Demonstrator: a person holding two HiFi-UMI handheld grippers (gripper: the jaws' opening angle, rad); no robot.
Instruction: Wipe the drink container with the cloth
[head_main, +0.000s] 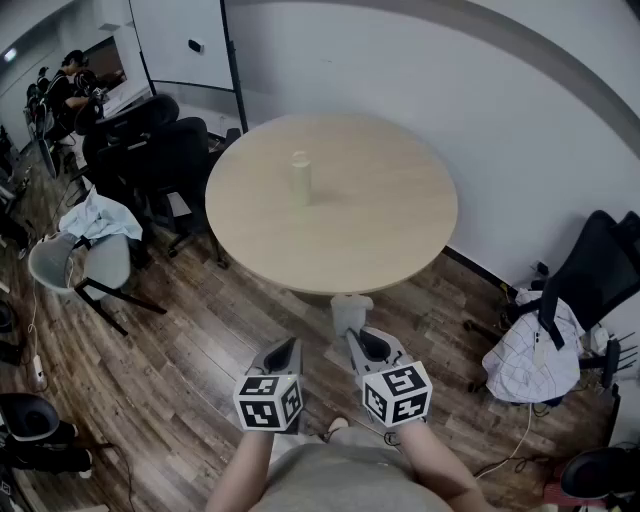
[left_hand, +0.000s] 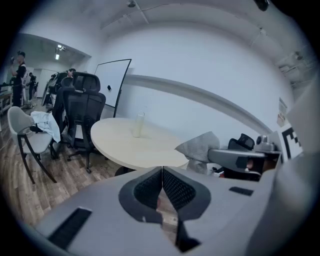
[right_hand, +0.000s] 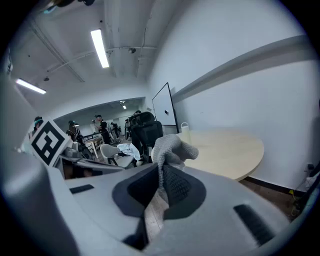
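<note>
Tabletop's wide open tbh. The only thing standing on the table (head_main: 400, 240) is the drink container (head_main: 301, 180), left of centre toward the far side, w/ bare top all round it. Near edge and right side are open for a reach in. Both claws hang over the wood floor (head_main: 200, 350), short of the near edge, w/ a clear run to it. The cloth (head_main: 350, 312) sticks out ahead of the right claw (head_main: 365, 345). Black office chairs (head_main: 165, 150) crowd the far-left rim. The wall (head_main: 480, 120) runs close behind & right. Another chair (head_main: 590, 270) sits well apart, right.

Seemingly pale-green drink container (head_main: 300, 180), grey cloth (head_main: 349, 312), beige table (head_main: 390, 230)
</note>
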